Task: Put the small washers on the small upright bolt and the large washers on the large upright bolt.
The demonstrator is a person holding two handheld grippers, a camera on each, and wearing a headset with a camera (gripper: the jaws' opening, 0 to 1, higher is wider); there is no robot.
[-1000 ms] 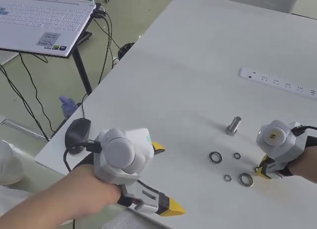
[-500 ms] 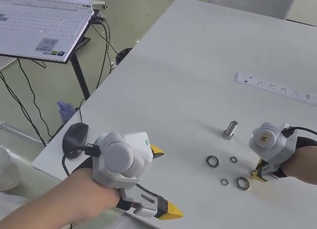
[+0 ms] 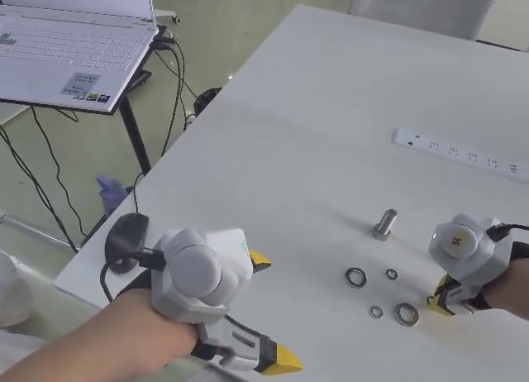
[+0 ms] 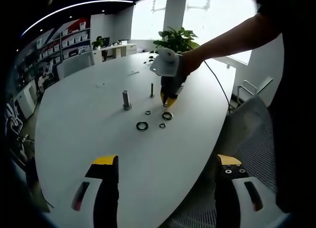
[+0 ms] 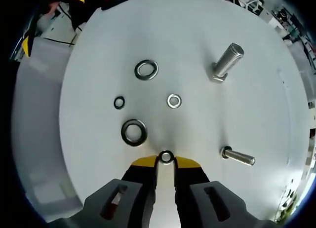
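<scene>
A large upright bolt [image 3: 384, 223] [image 5: 227, 62] stands on the white table. Before it lie two large washers [image 3: 356, 276] [image 3: 406, 314] and two small washers [image 3: 392, 274] [image 3: 377, 312]. My right gripper [image 3: 438, 302] [image 5: 167, 161] rests low on the table just right of them, its yellow tips pinched on another small washer [image 5: 167, 157]. The small bolt [image 5: 238, 157] stands just to the right of those tips. My left gripper [image 3: 271, 312] [image 4: 168, 188] hovers open near the table's front edge, holding nothing, with the large bolt [image 4: 127, 99] and small bolt [image 4: 151, 90] far ahead of it.
A white power strip [image 3: 459, 150] lies at the back right of the table [image 3: 314, 117]. Off the left edge are a laptop [image 3: 70, 43] on a stand, hanging cables and a black mouse [image 3: 126, 231]. A chair back [image 4: 247, 124] stands by the table.
The head camera has shifted. My right gripper has drifted slightly right and stays low beside the washers. The left gripper has sunk a little, still open.
</scene>
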